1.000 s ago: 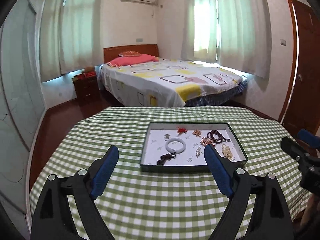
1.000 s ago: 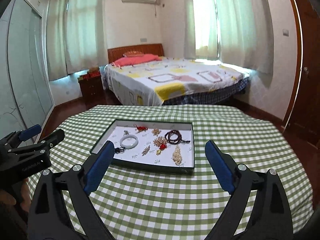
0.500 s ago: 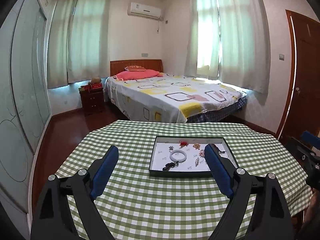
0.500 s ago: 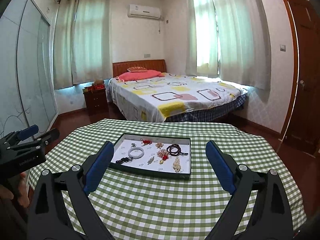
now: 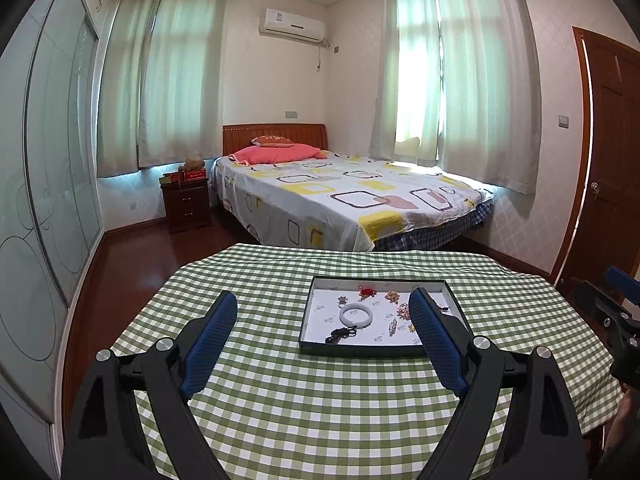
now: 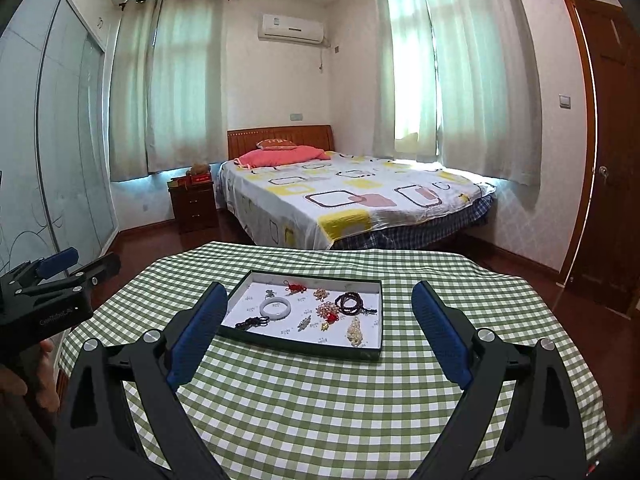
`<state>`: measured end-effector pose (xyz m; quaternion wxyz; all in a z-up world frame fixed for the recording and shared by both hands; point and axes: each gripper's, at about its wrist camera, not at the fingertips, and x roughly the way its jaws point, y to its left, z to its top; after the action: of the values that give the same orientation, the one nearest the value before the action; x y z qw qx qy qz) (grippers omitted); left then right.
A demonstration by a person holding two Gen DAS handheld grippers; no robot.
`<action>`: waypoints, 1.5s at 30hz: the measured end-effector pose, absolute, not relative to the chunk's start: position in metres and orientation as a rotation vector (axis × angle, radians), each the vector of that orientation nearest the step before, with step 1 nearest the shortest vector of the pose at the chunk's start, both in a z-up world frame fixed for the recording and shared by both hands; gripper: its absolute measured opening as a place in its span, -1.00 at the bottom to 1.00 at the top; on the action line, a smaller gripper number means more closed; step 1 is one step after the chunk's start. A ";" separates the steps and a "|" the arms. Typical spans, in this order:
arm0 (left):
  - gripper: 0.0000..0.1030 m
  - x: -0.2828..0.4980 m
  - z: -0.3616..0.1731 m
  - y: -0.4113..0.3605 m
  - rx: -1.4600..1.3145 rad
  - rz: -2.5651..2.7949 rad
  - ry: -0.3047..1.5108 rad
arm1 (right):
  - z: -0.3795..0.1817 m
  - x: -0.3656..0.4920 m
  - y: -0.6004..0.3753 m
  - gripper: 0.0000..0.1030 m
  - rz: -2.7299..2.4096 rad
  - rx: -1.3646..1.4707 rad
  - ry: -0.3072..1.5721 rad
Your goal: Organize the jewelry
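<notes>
Left wrist view: bedroom with pale curtains (image 5: pixel 168 76), wall air conditioner (image 5: pixel 291 26), bed (image 5: pixel 340 200) under a patterned cover, pink pillow (image 5: pixel 276 153) at the headboard, dark nightstand (image 5: pixel 186 202) beside it, brown door (image 5: pixel 612 152) at the right. Nearer, bench (image 5: pixel 280 400) under a green-and-white checked cloth. On it, right of centre, shallow dark-rimmed tray (image 5: pixel 360 349) with a white floor. Inside: white bangle (image 5: pixel 355 314) near the middle, dark beaded piece (image 5: pixel 341 334) just below it, red knotted charm (image 5: pixel 366 290) toward the far rim, small gold pieces (image 5: pixel 394 297) to the right, partly hidden behind the right blue pad. Left tool (image 5: pixel 322 300) spread wide above the cloth, nothing between the blue pads (image 5: pixel 208 344), well short of the tray. Right tool (image 5: pixel 612 304) visible only in part at the right edge.

Right wrist view: same bedroom, bed (image 6: pixel 348 196) and curtains (image 6: pixel 184 80) beyond the bench (image 6: pixel 340 408). Tray (image 6: pixel 296 344) straight ahead, slightly turned. White bangle (image 6: pixel 275 307) at the left, dark beaded piece (image 6: pixel 252 322) beside the near rim, red charm (image 6: pixel 295 288) at the far side, dark bead bracelet (image 6: pixel 349 302) right of centre, gold and pearl pieces (image 6: pixel 354 332) at the near right. Right tool (image 6: pixel 320 300) spread wide, empty, held above the cloth short of the tray. Left tool (image 6: pixel 76 266) at the left edge, gripped by a hand (image 6: pixel 24 376).
</notes>
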<state>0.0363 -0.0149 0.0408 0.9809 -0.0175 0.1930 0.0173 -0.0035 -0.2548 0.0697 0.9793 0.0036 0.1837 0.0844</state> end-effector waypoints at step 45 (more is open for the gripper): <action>0.64 0.037 0.035 -0.015 -0.028 0.081 0.397 | 0.061 0.001 -0.247 0.77 0.177 0.005 0.395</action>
<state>0.0367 -0.0152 0.0353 0.9794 -0.0137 0.1973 0.0403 0.0008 -0.2474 0.0613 0.9767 0.0026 0.1958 0.0881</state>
